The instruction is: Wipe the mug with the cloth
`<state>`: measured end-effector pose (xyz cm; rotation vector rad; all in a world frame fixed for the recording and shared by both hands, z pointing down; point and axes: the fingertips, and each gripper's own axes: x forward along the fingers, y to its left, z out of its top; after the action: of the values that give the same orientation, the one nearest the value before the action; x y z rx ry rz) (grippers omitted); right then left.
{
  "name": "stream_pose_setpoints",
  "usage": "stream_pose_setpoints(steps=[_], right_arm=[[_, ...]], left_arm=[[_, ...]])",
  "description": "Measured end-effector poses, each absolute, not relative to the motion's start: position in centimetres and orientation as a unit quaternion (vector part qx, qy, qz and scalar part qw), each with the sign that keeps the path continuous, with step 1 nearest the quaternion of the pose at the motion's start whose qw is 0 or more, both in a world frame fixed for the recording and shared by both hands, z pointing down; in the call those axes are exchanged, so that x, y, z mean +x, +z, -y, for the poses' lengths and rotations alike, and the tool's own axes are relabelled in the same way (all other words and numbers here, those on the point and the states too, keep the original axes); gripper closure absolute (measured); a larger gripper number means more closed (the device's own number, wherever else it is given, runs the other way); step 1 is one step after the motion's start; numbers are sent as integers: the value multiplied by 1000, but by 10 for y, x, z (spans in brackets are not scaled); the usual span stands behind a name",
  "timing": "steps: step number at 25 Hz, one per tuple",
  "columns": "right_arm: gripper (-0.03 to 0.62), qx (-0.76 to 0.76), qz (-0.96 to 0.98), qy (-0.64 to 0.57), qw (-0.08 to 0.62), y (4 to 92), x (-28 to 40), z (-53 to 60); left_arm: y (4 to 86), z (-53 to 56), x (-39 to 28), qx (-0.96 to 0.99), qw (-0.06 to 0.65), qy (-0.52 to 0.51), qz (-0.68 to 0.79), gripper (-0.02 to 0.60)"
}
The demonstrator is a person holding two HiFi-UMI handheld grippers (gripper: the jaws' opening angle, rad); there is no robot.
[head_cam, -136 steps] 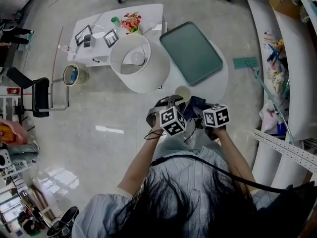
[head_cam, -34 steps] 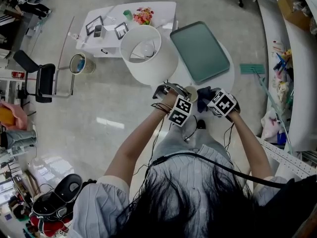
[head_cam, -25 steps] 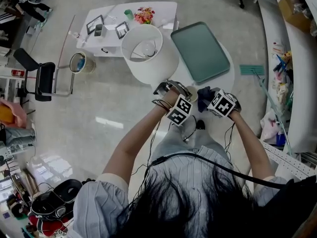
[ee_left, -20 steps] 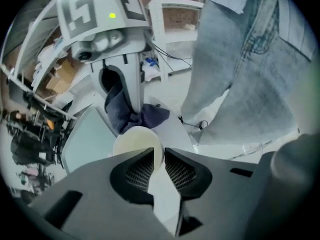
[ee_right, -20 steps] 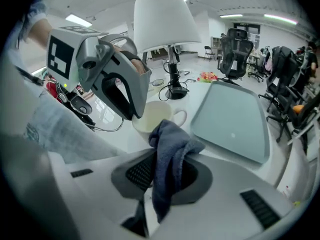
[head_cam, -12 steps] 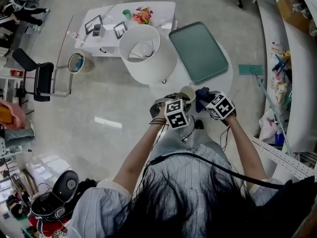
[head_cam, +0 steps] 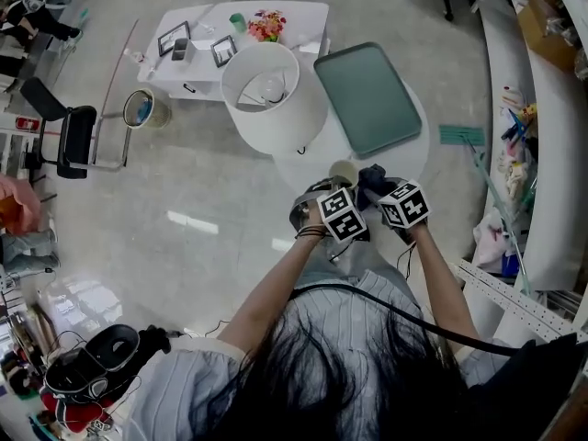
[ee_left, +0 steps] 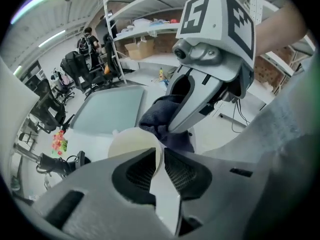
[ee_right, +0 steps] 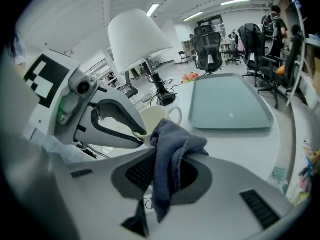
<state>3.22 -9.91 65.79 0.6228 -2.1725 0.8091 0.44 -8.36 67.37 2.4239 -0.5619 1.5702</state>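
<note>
Two grippers meet at the near edge of the round white bench (head_cam: 415, 150). Left gripper (ee_left: 159, 159): jaws narrow, pinching the wall of the cream ceramic mug (ee_left: 132, 144) at its rim, one jaw inside and one outside. Right gripper (ee_right: 167, 176): jaws clamped on a dark blue-grey cloth (ee_right: 172, 149), a bunched fold sticking up and a tail hanging down.

Step in hand, as I read it: the wipe itself, w/ the cloth right by the mug's side nearest the right gripper. Probably touching, can't confirm. Can't tell whether the mug is lifted or standing.

Next move calls for pressing the fold onto the wall and rubbing round it while the left grip holds firm, as a rim pinch could slip or tip.

Contents: nothing shows inside the mug. The flat teal tray (head_cam: 367, 99) behind it carries nothing I can see.
</note>
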Motion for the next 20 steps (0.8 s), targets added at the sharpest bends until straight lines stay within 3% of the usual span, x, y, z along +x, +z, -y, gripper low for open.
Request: stream_pose_setpoints(steps=[12, 20], right_arm=[[514, 233, 846, 310, 366, 656, 32, 101], [514, 192, 852, 248, 420, 654, 35, 107]], left_arm=[[680, 74, -4, 832, -3, 553, 50, 534], [680, 65, -13, 810, -72, 578, -67, 536]])
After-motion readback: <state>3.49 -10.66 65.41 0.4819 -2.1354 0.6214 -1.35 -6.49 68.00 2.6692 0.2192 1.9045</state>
